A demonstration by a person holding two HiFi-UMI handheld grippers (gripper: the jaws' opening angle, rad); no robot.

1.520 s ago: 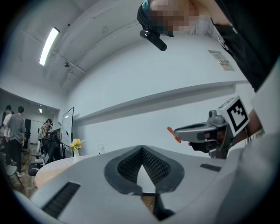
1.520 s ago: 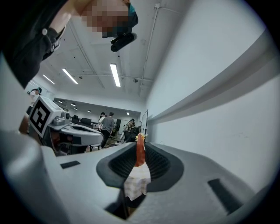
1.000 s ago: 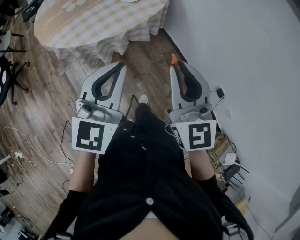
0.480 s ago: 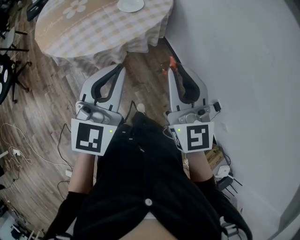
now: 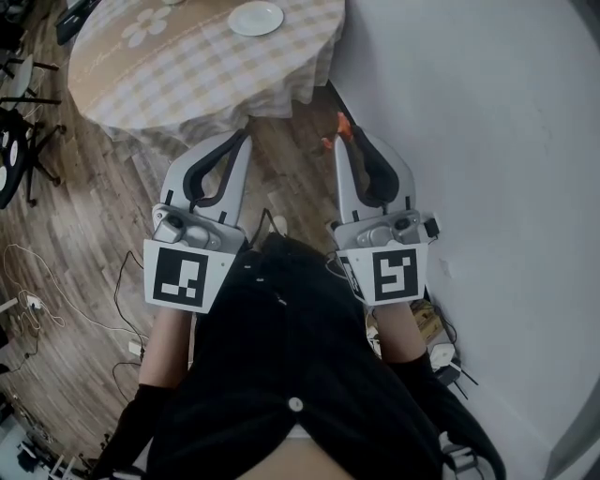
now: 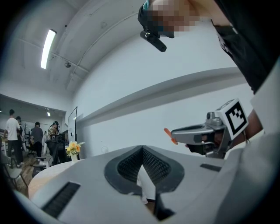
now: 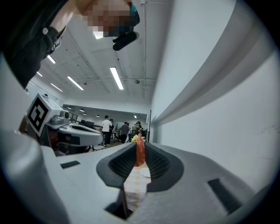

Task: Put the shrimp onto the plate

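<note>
- Head view: your left tongs [image 5: 244, 136] are pressed together, nothing in them. Your right tongs [image 5: 345, 133] pinch the orange shrimp [image 5: 337, 131] at the tips, over the wood floor [image 5: 84, 216] and near the edge of the checkered surface [image 5: 169, 75]. The white plate [image 5: 255, 17] sits on that surface, well apart from the shrimp.
- Left gripper view: the tips of your left tongs meet, with nothing between them. The shrimp pokes out of your right tongs off to the right.
- Right gripper view: your right tongs clamp the shrimp upright. The plate and checkered cloth show beyond it.
</note>
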